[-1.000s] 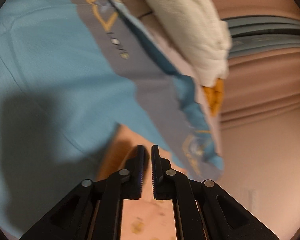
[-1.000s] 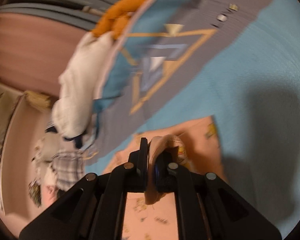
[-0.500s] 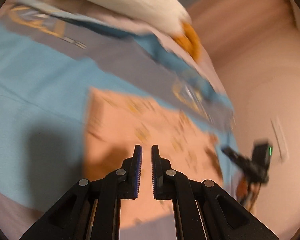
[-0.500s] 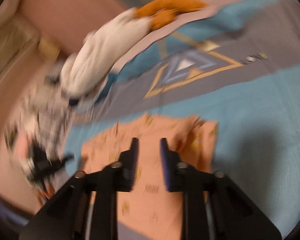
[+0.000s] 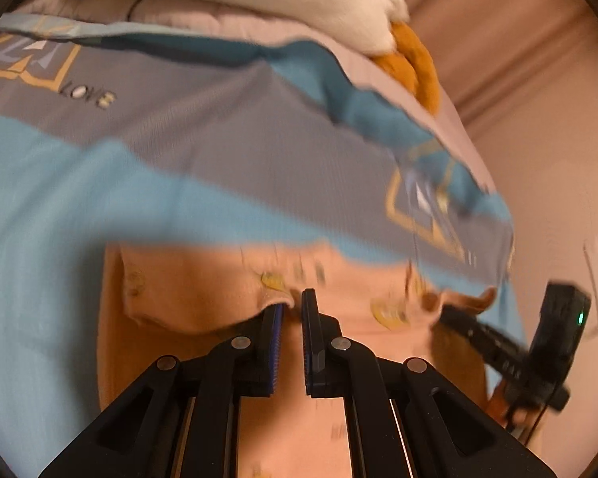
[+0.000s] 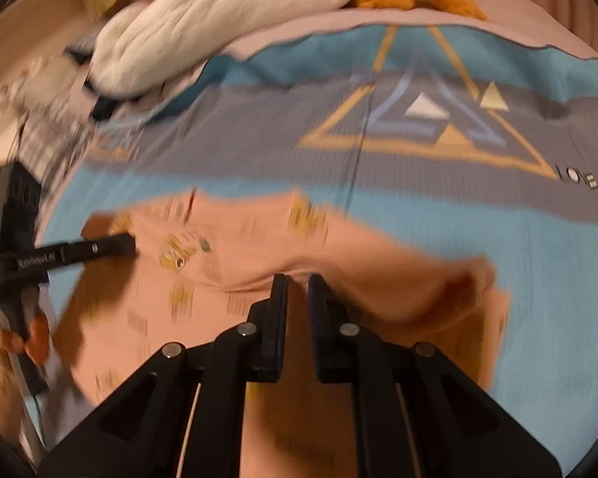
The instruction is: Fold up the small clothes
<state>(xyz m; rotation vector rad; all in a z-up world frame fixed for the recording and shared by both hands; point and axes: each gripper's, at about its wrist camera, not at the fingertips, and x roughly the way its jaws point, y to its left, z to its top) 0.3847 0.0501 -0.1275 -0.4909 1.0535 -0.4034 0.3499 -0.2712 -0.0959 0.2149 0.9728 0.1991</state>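
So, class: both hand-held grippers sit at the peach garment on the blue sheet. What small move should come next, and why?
Probably close the left hand-held gripper on the folded edge at its tips. Its jaws stand slightly apart with the peach garment edge bunched just ahead. The right hand-held gripper is likewise open over a raised fold, so neither seems to hold cloth yet; blur leaves this uncertain.
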